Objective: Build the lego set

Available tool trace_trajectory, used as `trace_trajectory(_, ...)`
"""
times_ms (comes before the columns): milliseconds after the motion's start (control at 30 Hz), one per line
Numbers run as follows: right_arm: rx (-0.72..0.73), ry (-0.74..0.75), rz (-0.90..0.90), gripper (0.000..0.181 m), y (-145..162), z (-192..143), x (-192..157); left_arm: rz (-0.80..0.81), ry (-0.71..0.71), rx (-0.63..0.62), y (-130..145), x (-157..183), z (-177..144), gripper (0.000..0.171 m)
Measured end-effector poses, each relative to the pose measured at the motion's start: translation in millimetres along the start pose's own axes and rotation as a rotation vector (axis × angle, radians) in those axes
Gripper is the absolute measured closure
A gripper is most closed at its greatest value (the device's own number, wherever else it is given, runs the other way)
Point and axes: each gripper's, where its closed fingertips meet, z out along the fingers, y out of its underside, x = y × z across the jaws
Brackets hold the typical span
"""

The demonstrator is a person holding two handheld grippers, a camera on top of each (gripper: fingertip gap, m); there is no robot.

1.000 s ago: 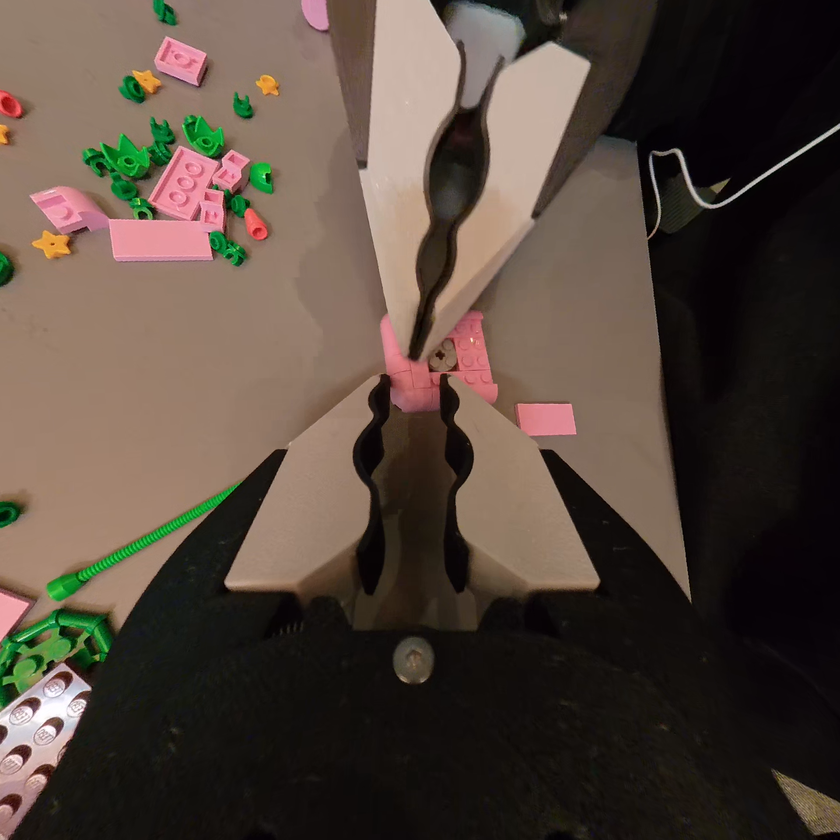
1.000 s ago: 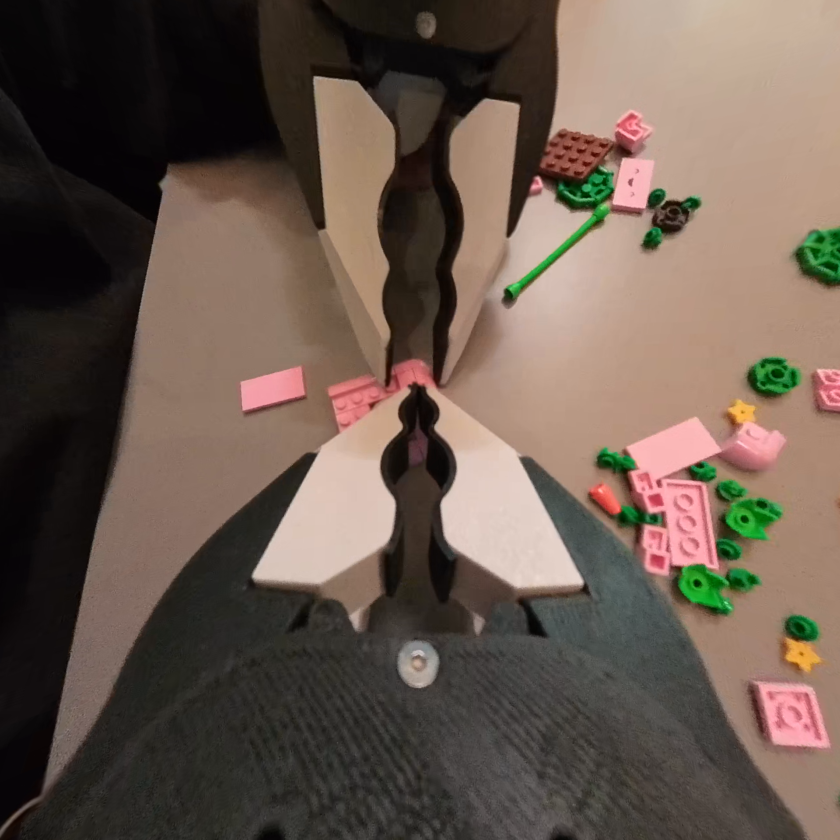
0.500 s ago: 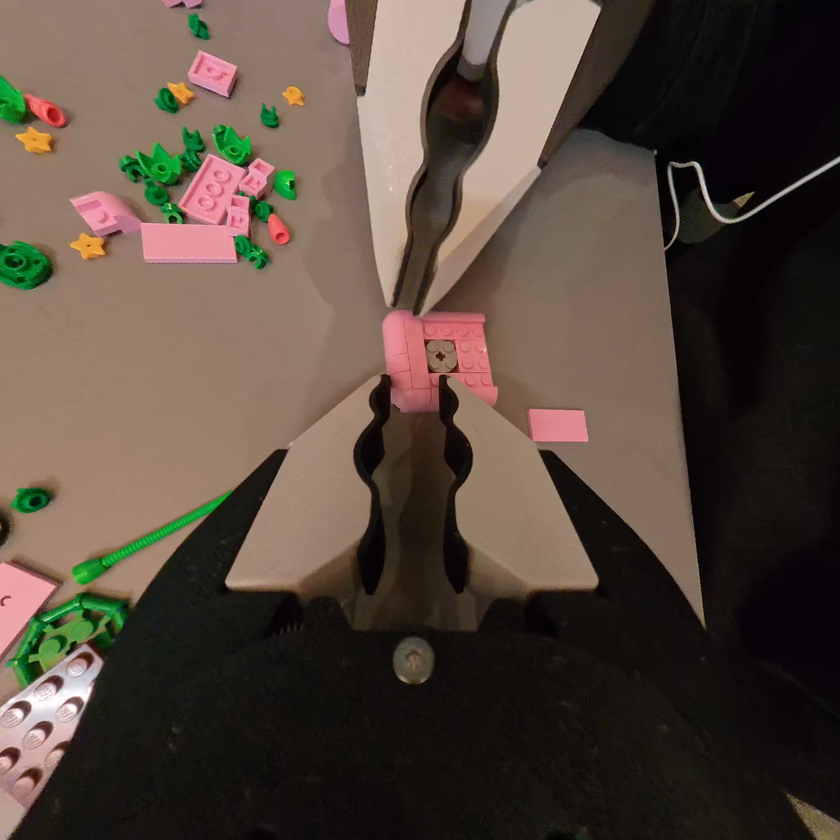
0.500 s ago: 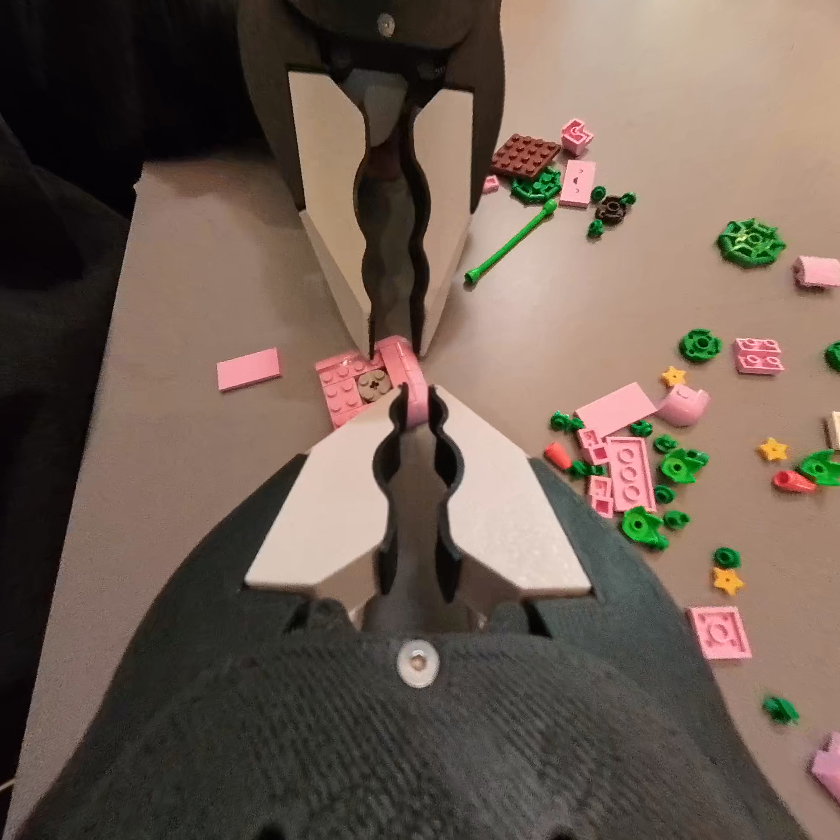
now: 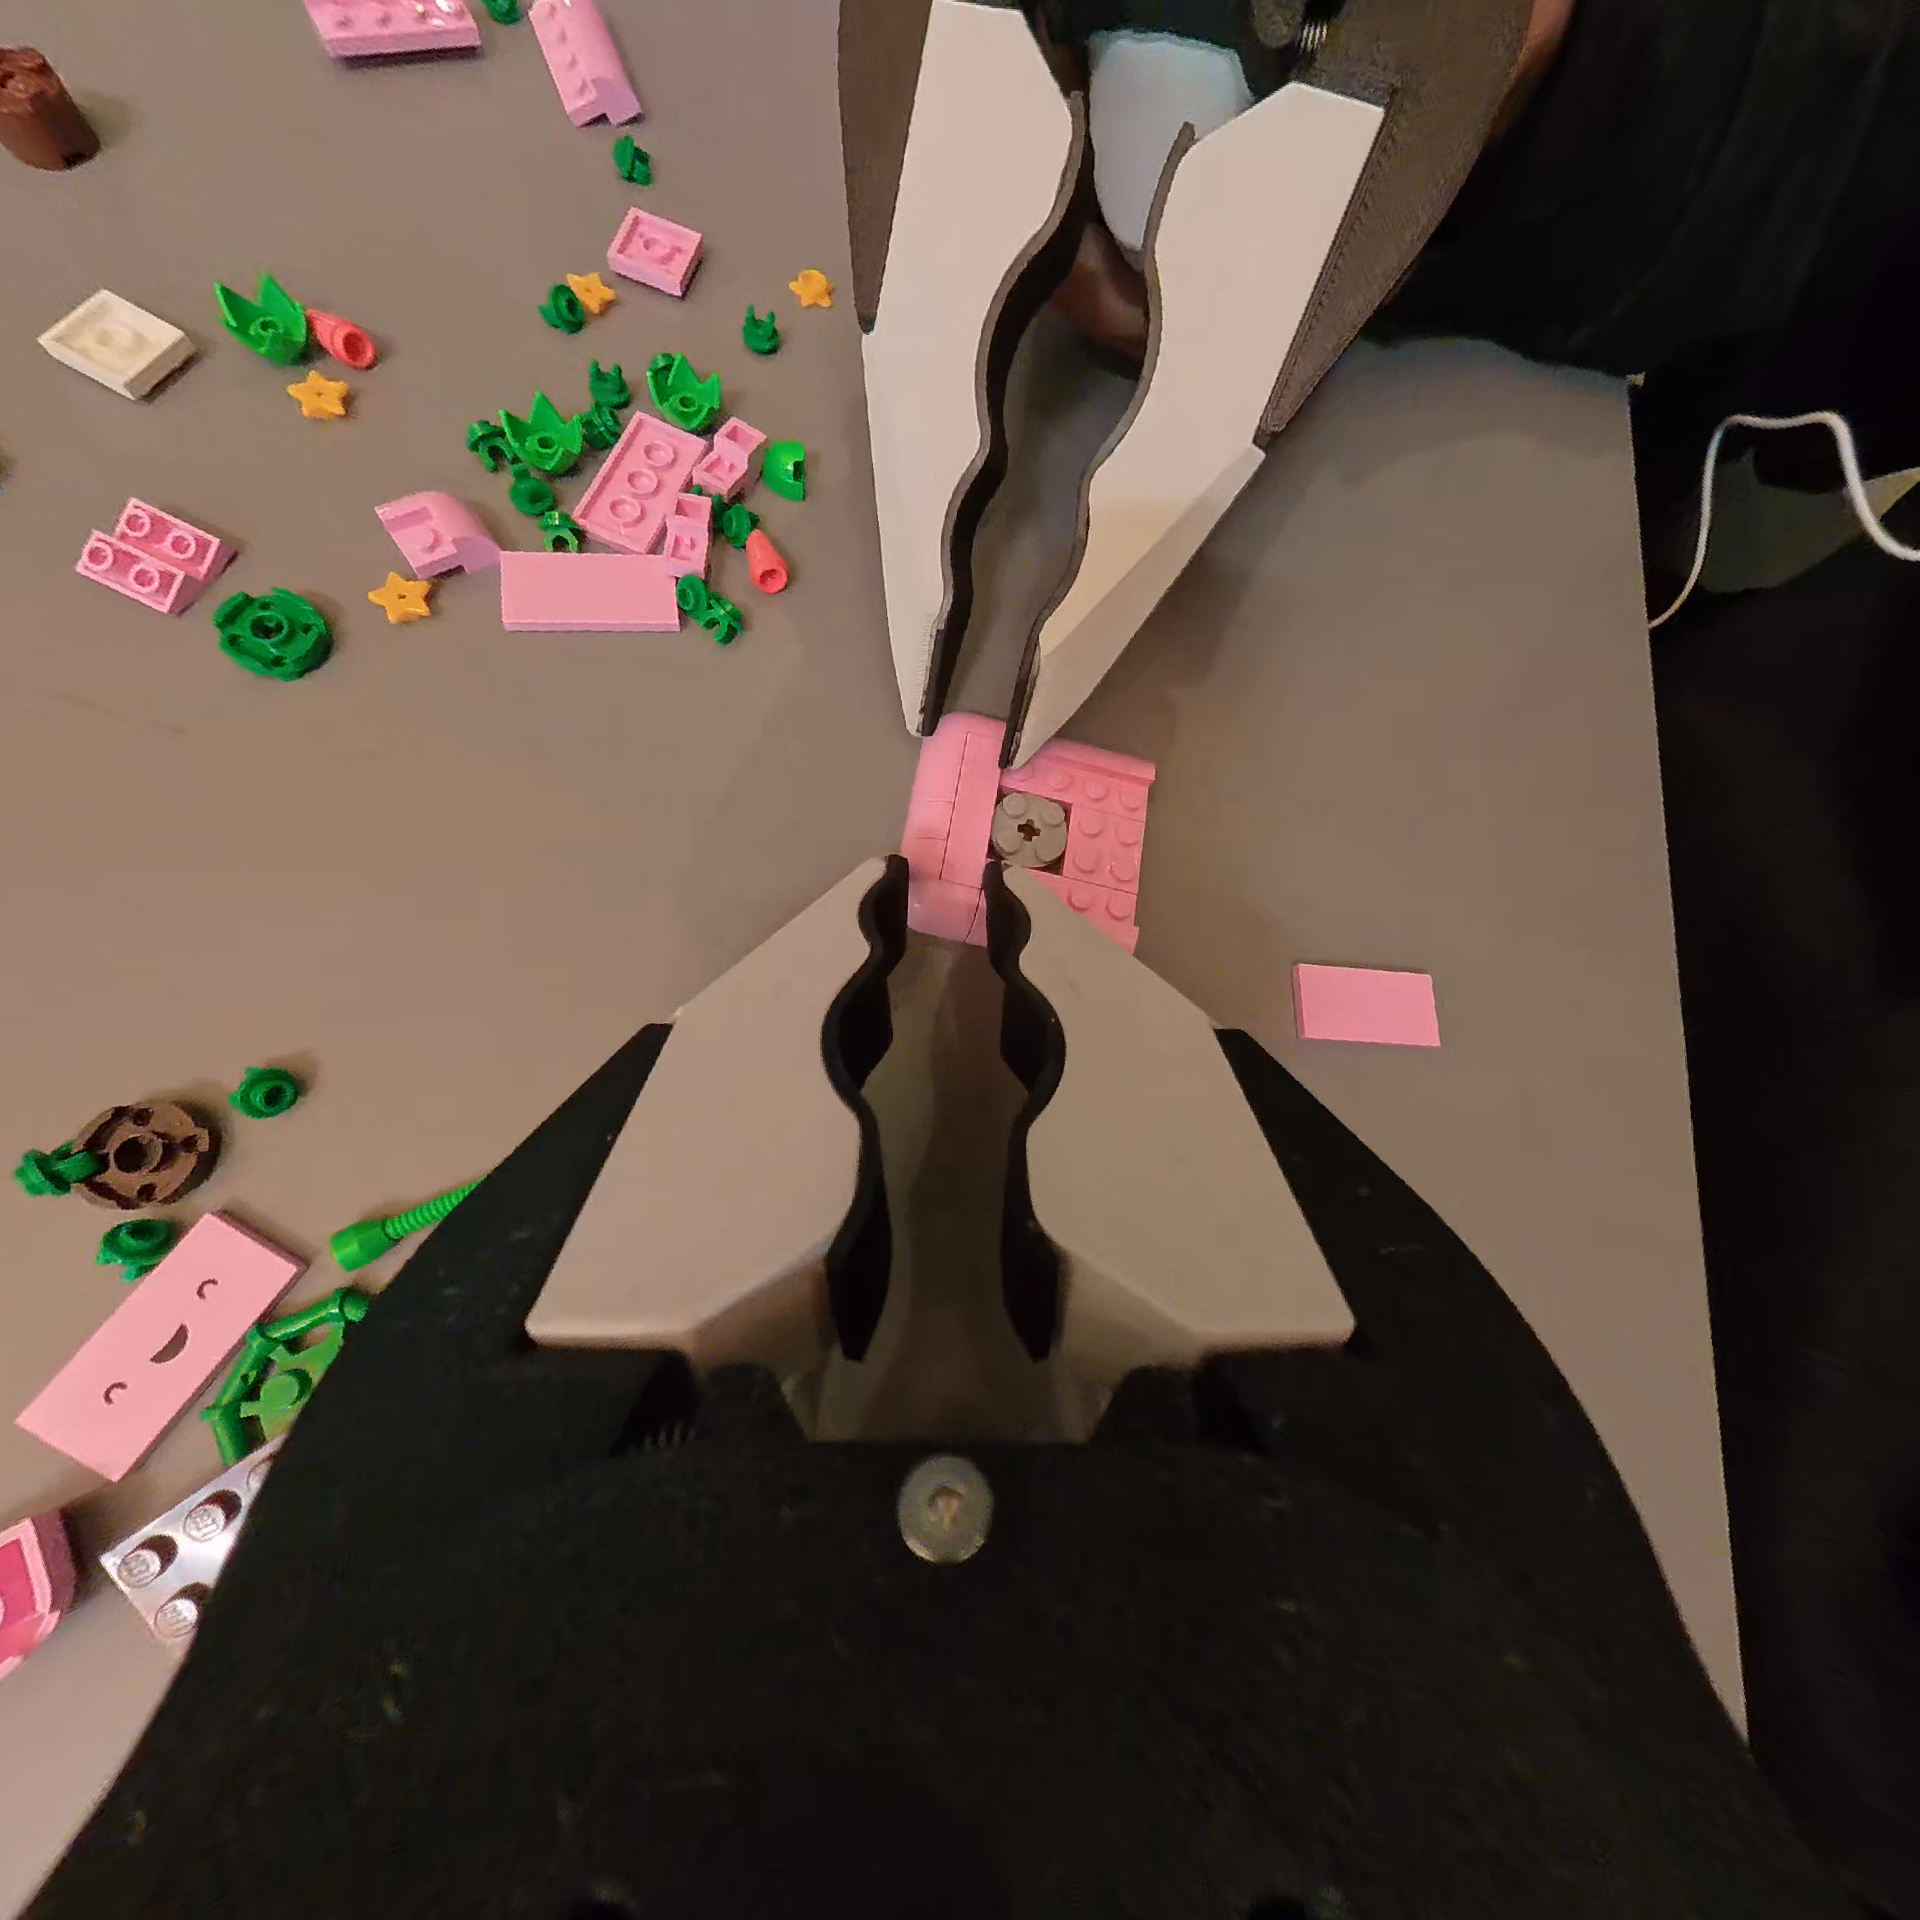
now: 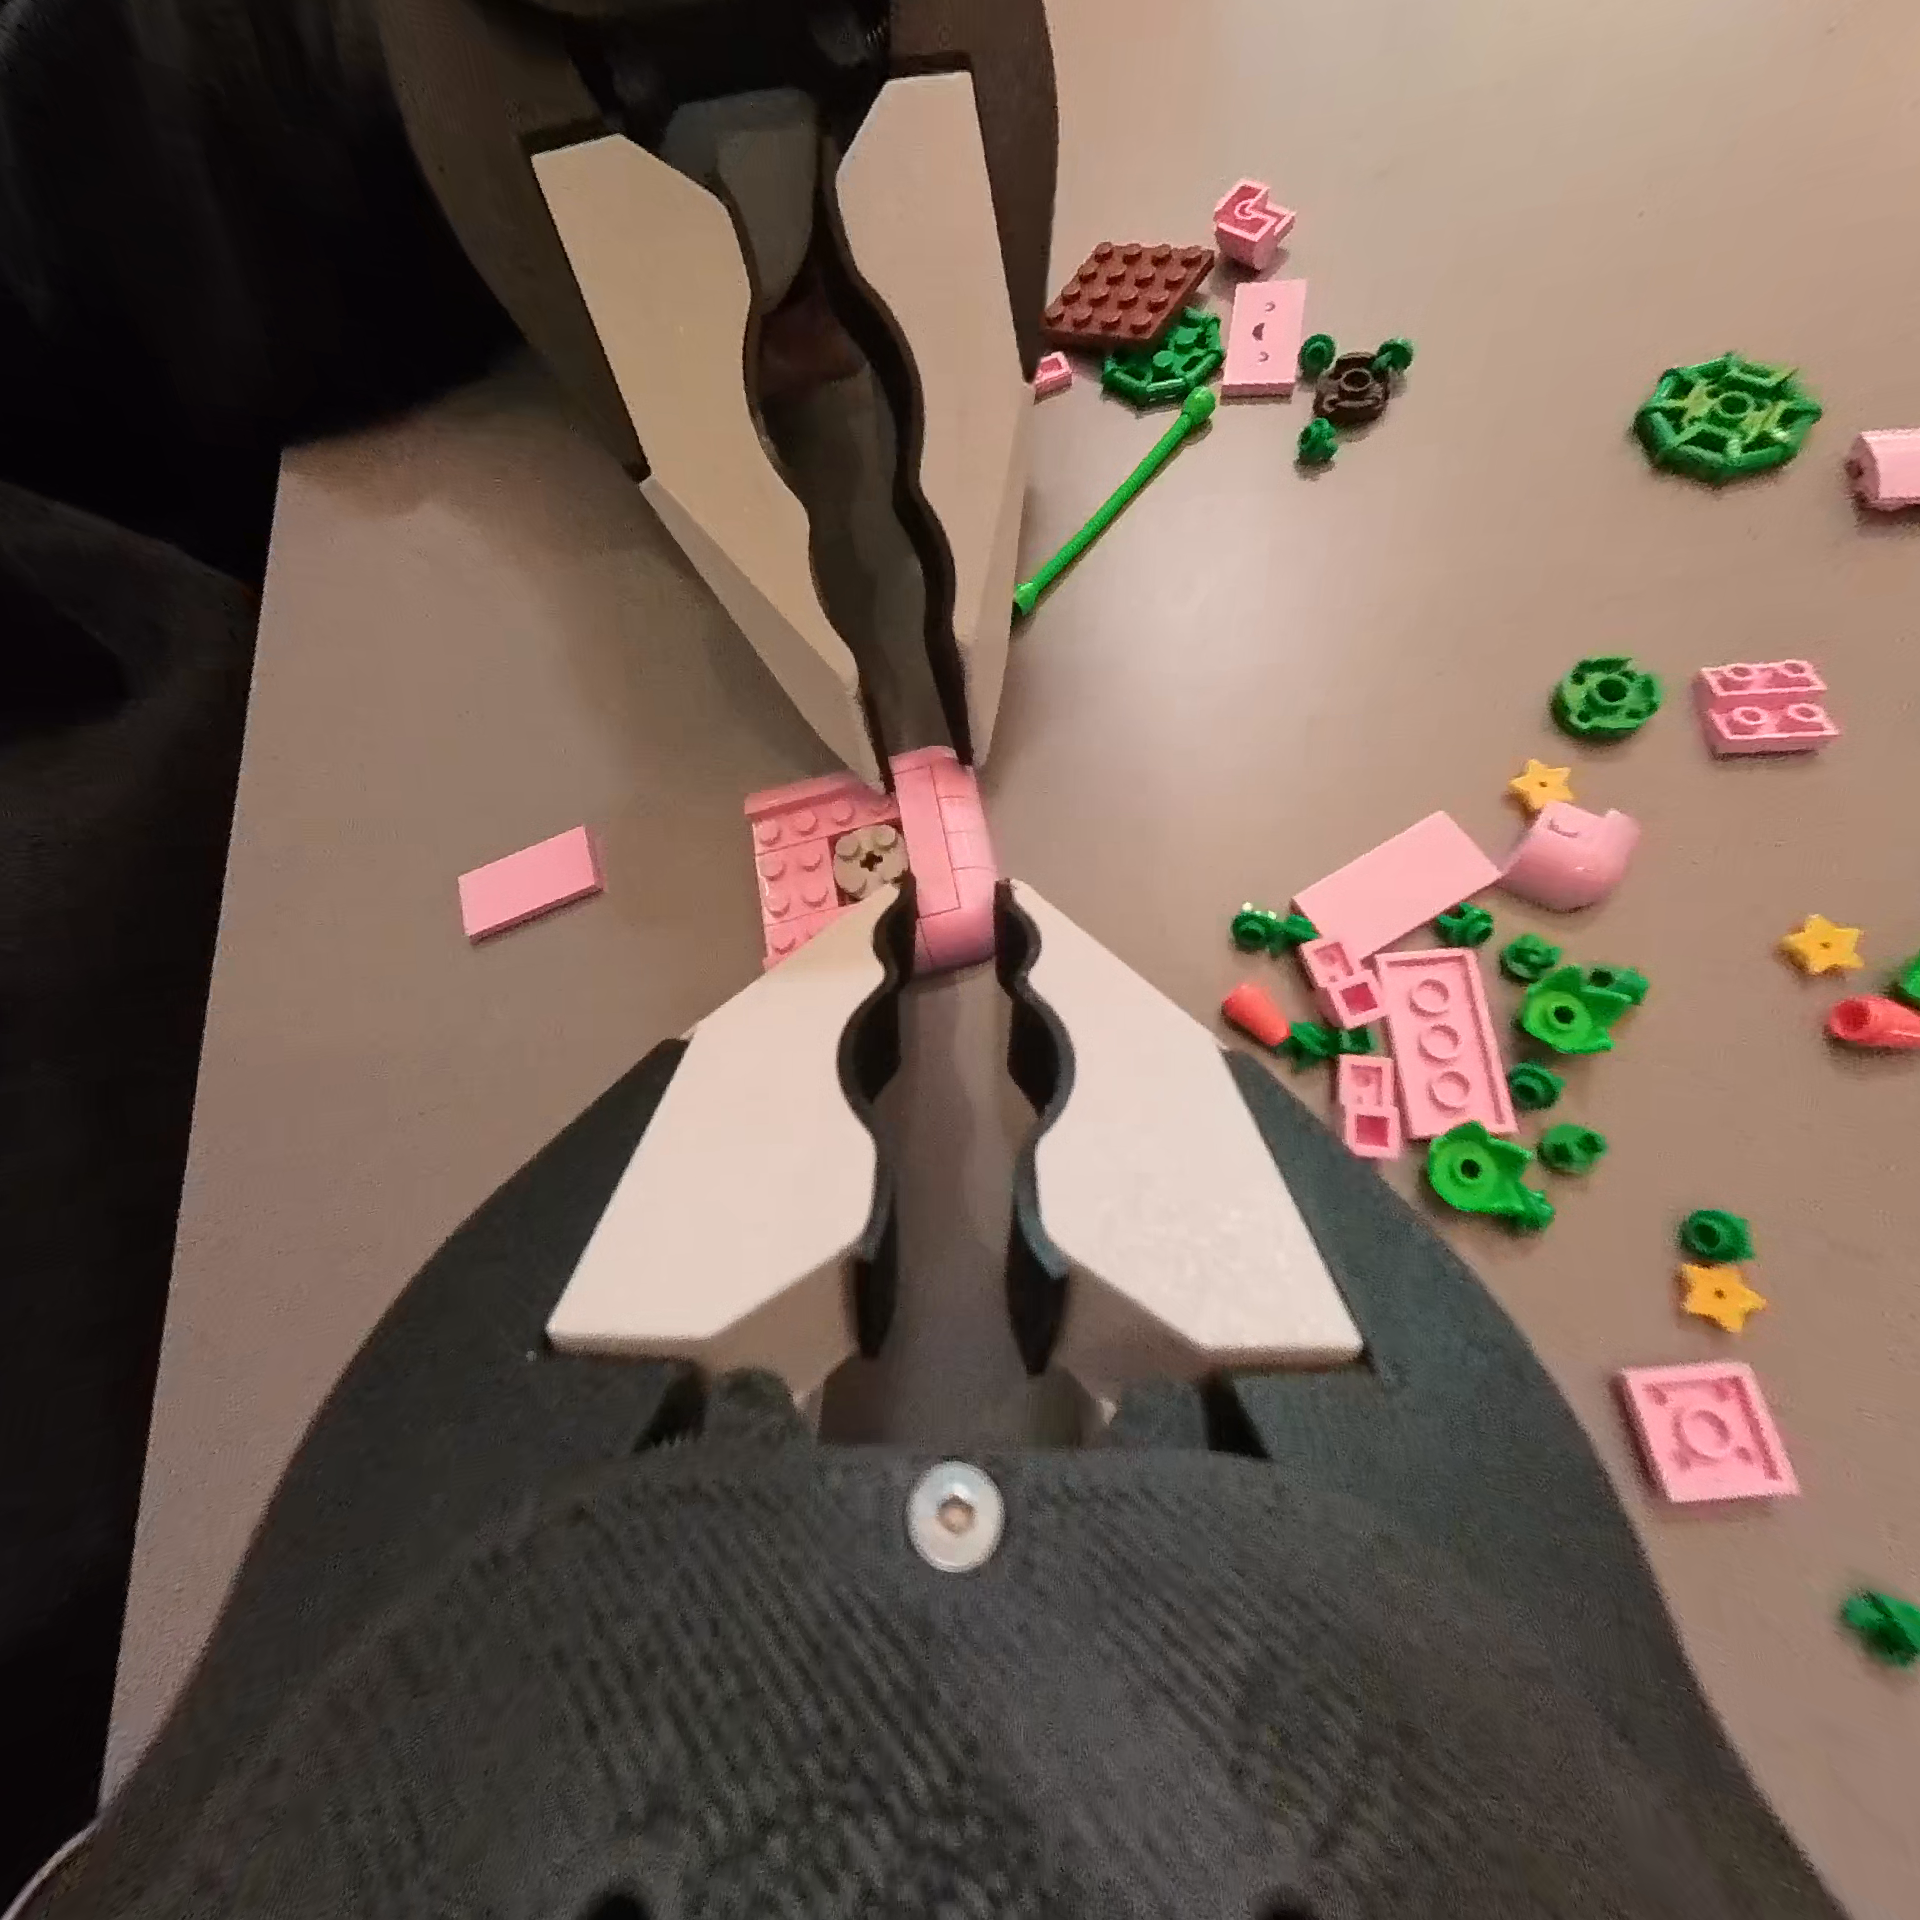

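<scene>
Left gripper, nearest the left wrist camera, is clamping the near end of the raised rounded pink wall on the pink lego assembly, which is resting on the grey table near its edge. Opposite, the right gripper is pinching the same wall's far end, fingers narrowly parted. A pink tile is lying just beside; loose pink and green pieces are lying farther off.
</scene>
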Motion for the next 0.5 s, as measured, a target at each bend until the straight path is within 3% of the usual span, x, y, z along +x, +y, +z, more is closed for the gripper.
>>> trace_trajectory(167, 0.012, 0.065, -0.037, 0.169, -2.5, -0.3, 6.4, -0.006, -0.02, 0.01, -1.6, -3.4, -0.9, 0.159)
trace_trajectory(500, 0.017, 0.049, -0.024, 0.168, -2.8, -1.3, 3.6, 0.004, -0.023, 0.052, -7.1, -4.1, -4.7, 0.16)
